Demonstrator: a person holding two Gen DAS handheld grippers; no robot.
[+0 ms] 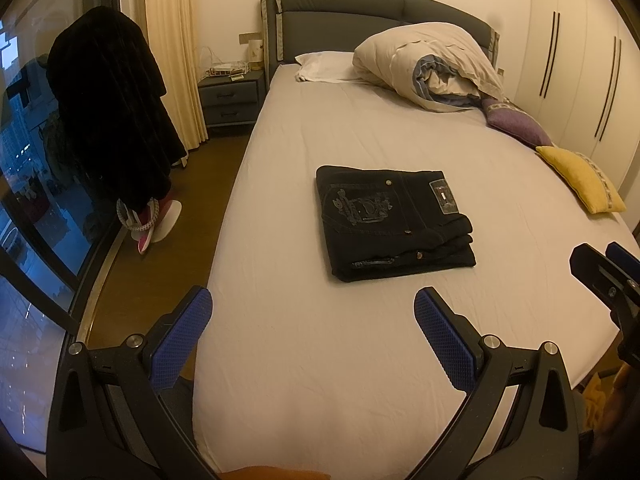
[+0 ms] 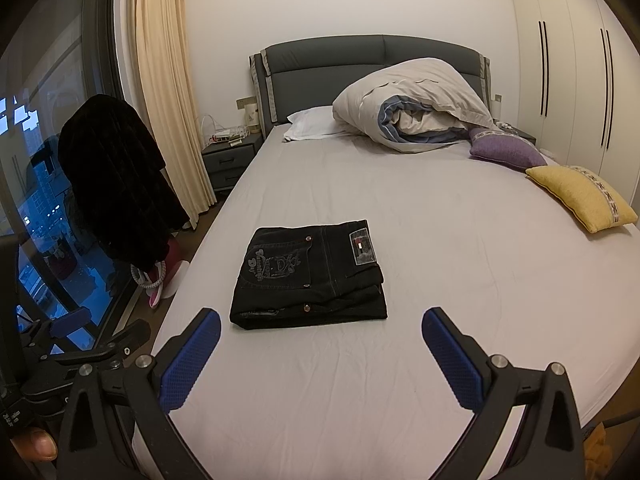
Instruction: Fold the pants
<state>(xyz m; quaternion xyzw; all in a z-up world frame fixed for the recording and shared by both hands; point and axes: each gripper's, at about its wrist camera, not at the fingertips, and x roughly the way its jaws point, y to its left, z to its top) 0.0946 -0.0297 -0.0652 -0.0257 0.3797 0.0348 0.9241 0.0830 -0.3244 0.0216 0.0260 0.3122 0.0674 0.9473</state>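
Lying folded into a compact dark rectangle, the pants [image 1: 394, 222] rest on the grey sheet of the bed [image 1: 360, 360], near its middle and toward the foot end. The embroidered back pocket and the waistband label face up. At least 3 stacked layers show along the near edge.

The left gripper [image 1: 314, 340] hovers above the foot of the bed, jaws spread wide, holding nothing. Its blue pads [image 1: 182, 336] are well apart from the pants.

The right gripper [image 2: 320, 356] is likewise spread wide and empty, positioned short of the near edge of the pants without touching them.

At the head end, a bundled duvet [image 2: 416, 104] sits beside a white pillow [image 2: 312, 122]. 1 purple cushion [image 2: 506, 152] and 1 yellow cushion [image 2: 580, 198] lie along the right side of the bed.
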